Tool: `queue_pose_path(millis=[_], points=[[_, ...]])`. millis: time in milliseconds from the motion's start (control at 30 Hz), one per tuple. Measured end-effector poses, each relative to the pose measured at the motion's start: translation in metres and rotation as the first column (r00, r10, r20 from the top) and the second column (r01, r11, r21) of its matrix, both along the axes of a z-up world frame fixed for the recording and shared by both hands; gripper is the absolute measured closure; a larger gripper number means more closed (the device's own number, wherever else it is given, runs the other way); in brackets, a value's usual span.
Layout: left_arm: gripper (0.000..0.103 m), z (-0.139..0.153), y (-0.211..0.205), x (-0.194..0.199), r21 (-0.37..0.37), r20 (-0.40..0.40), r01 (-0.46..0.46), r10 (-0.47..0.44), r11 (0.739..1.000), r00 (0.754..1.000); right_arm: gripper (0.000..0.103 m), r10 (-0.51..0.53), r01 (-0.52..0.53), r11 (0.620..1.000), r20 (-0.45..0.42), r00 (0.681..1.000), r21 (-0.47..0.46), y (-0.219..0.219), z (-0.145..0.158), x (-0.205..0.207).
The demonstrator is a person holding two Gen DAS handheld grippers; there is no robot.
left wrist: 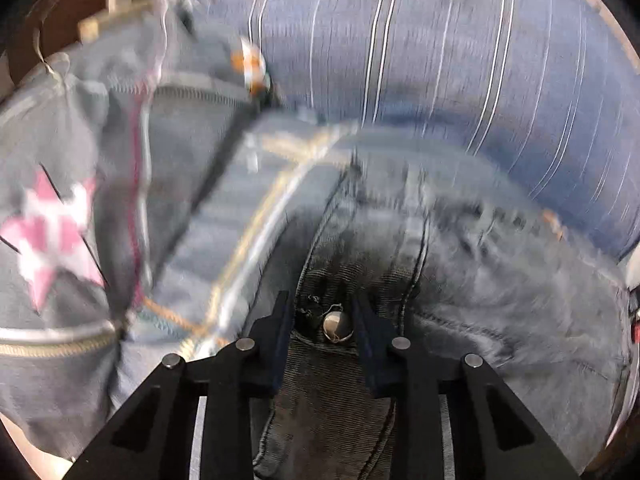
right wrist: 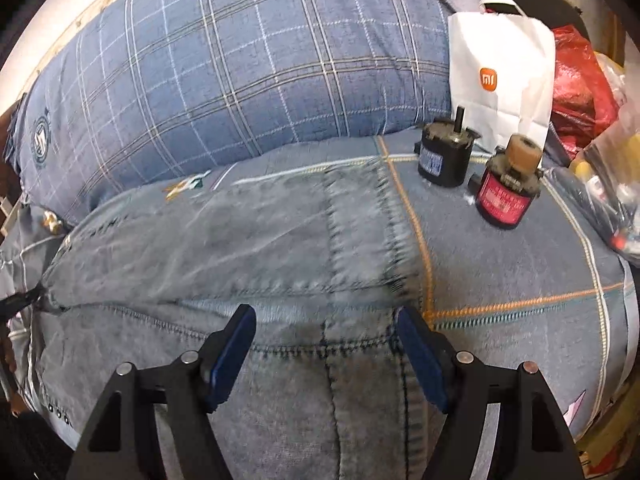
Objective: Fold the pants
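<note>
Denim pants [right wrist: 248, 240] lie spread on a bed covered by a grey-blue quilt [right wrist: 520, 264], in front of a blue plaid pillow [right wrist: 240, 60].

Left tongs [left wrist: 320, 312]: jaws narrowed around the dark waistband, with the metal button [left wrist: 338, 326] between the fingers. The picture is blurred, so firm contact of the pads with the cloth cannot be told.

Right tongs [right wrist: 326, 320]: jaws wide apart, poised over a stitched seam of the pants, holding nothing.

Beside the pants in the left view lies a grey garment with a pink star [left wrist: 48, 232]. On the quilt behind the pants stand a black cylinder [right wrist: 442, 156] and a red-labelled cylinder [right wrist: 506, 192], just beside a white paper bag [right wrist: 500, 72].
</note>
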State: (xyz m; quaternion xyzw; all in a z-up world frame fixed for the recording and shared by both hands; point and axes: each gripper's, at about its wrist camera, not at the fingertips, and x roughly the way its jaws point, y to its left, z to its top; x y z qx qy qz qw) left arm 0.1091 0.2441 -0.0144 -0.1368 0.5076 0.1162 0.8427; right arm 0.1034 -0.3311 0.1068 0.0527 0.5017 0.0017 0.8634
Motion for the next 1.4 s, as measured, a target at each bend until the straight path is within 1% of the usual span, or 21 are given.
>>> queue_pose_path(millis=[67,167,233,267,333,400,500,633,700,800,867,933,967,1033,1067,1100,1167,1233,1267,1300,1400], points=[[0.067,-0.002,0.0,0.001,0.014,0.005,0.013,-0.013,1.0,1.0,0.027,-0.013,0.013,1.0,-0.003,1.0,0.003,-0.003,0.0,0.007],[0.055,0.009,0.007,0.003,-0.048,0.006,0.002,-0.002,0.999,1.0,0.027,-0.045,0.046,0.997,-0.022,0.999,0.055,-0.011,-0.001,0.024],[0.044,0.022,0.011,0.006,-0.062,0.044,0.002,0.001,0.998,0.999,0.026,-0.064,0.065,0.996,-0.023,0.998,0.062,-0.015,0.0,0.04],[0.042,0.033,0.012,0.008,-0.051,0.074,0.003,0.001,0.999,0.997,0.026,-0.068,0.069,0.996,-0.021,0.998,0.057,-0.015,0.0,0.047],[0.027,0.05,0.014,0.017,-0.011,0.139,-0.004,0.005,1.0,0.99,0.025,-0.077,0.078,0.996,-0.012,0.997,0.042,-0.016,0.001,0.067],[0.026,0.051,0.018,0.037,-0.023,0.148,0.01,-0.006,1.0,0.989,0.024,-0.09,0.09,0.996,-0.008,0.996,0.016,-0.016,-0.002,0.091],[0.026,0.034,0.026,0.076,-0.102,0.094,0.018,-0.008,0.995,0.996,0.024,-0.09,0.09,0.996,-0.042,0.995,-0.001,-0.016,-0.014,0.122],[0.027,0.019,0.018,0.106,-0.091,0.047,0.033,-0.029,0.995,0.998,0.024,-0.082,0.079,0.996,-0.081,0.993,-0.036,-0.013,-0.038,0.152],[0.027,0.014,0.015,0.122,-0.118,0.042,0.054,-0.049,0.992,0.998,0.024,-0.079,0.076,0.996,-0.092,0.993,-0.035,-0.012,-0.047,0.157],[0.027,0.005,0.013,0.141,-0.104,0.022,0.06,-0.058,0.993,0.998,0.024,-0.073,0.07,0.997,-0.101,0.992,-0.027,-0.013,-0.055,0.159],[0.029,-0.006,0.013,0.15,-0.124,-0.007,0.055,-0.056,0.991,0.998,0.024,-0.07,0.067,0.997,-0.106,0.992,-0.03,-0.014,-0.059,0.159],[0.056,-0.012,0.013,0.154,-0.125,-0.029,0.061,-0.065,0.99,0.997,0.024,-0.072,0.071,0.997,-0.108,0.991,-0.015,-0.017,-0.06,0.159],[0.061,-0.018,0.013,0.156,-0.117,-0.054,0.058,-0.065,0.991,0.996,0.024,-0.075,0.075,0.997,-0.104,0.992,-0.009,-0.017,-0.061,0.16],[0.071,-0.02,0.014,0.158,-0.102,-0.053,0.042,-0.048,0.994,0.997,0.024,-0.077,0.076,0.997,-0.098,0.992,-0.008,-0.018,-0.061,0.161],[0.083,-0.02,0.015,0.161,-0.096,-0.054,0.039,-0.045,0.995,0.998,0.024,-0.078,0.077,0.997,-0.099,0.992,-0.009,-0.018,-0.062,0.162],[0.1,-0.021,0.016,0.162,-0.08,-0.069,0.031,-0.037,0.996,0.997,0.024,-0.079,0.078,0.997,-0.1,0.992,-0.007,-0.017,-0.062,0.163],[0.099,-0.021,0.024,0.163,-0.072,-0.075,-0.006,0.001,0.997,0.997,0.034,-0.067,0.068,0.998,-0.104,0.992,0.001,-0.015,-0.064,0.164],[0.099,-0.021,0.027,0.161,-0.049,-0.077,-0.03,0.026,0.998,0.997,0.068,-0.078,0.073,0.996,-0.111,0.991,-0.054,-0.013,-0.065,0.166],[0.099,-0.02,0.025,0.16,-0.026,-0.073,-0.032,0.03,0.999,0.997,0.074,-0.084,0.077,0.994,-0.109,0.99,-0.072,-0.014,-0.063,0.166],[0.099,-0.017,0.021,0.159,0.009,-0.064,-0.028,0.029,1.0,0.998,0.076,-0.094,0.088,0.994,-0.107,0.99,-0.062,-0.017,-0.061,0.165],[0.098,-0.012,0.013,0.156,0.04,-0.041,-0.023,0.025,0.999,0.999,0.075,-0.114,0.109,0.991,-0.056,0.992,-0.074,-0.023,-0.046,0.16]])
